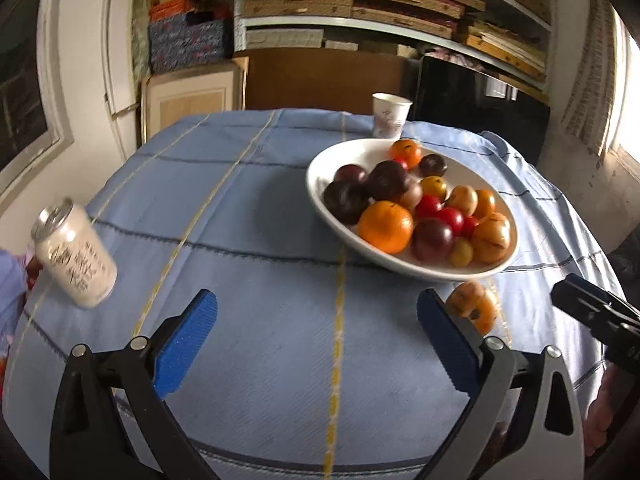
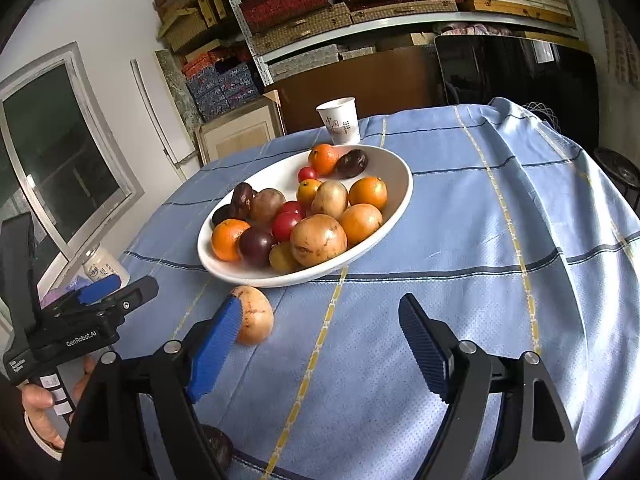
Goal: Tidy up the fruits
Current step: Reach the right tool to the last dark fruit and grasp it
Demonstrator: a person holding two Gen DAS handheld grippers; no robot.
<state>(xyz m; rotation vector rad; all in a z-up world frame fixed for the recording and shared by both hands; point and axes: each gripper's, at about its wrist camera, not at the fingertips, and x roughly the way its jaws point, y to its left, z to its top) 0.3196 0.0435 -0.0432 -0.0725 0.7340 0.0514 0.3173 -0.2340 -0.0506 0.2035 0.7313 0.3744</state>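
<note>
Soft daylight from the right; edges bowed, left view slightly blurred.

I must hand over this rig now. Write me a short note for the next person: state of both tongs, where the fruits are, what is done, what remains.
Left tongs: open, empty, low over the blue tablecloth.
Right tongs: open, empty, beside the loose fruit.
White bowl: holds most fruits, namely oranges, dark plums, red tomatoes and yellow-brown ones.
Left outside: one yellow-brown fruit on the cloth just in front of the bowl, and one dark fruit at the near edge, partly hidden.
Remaining: probably put both into the bowl.
The can and the paper cup are not fruit.
</note>
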